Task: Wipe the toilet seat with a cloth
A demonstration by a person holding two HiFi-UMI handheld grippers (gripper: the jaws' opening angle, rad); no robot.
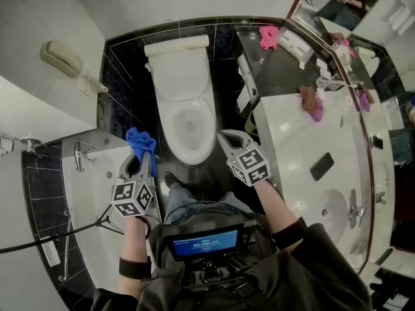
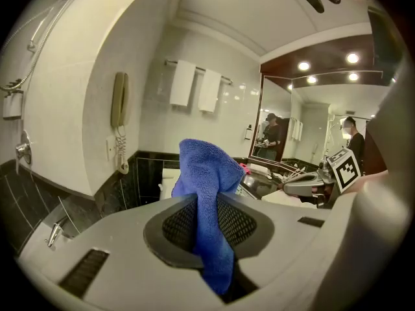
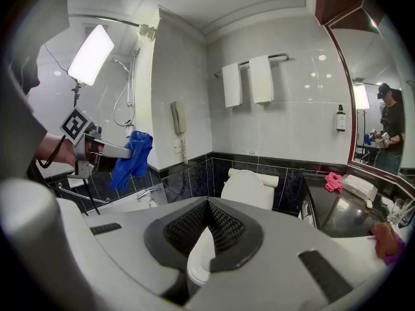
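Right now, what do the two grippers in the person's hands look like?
The left gripper and right gripper match: pale grey bodies, pointed jaws with black mesh pads, and a cube of black-and-white square markers on each. The person wears dark sleeves.

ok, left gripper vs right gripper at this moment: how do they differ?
The left gripper's jaws are clamped on a blue cloth; the right gripper's jaws are shut with nothing between them. In the head view, the left gripper sits off the toilet bowl's left side and the right gripper off its right. Both are held side by side, pointing roughly the same way.
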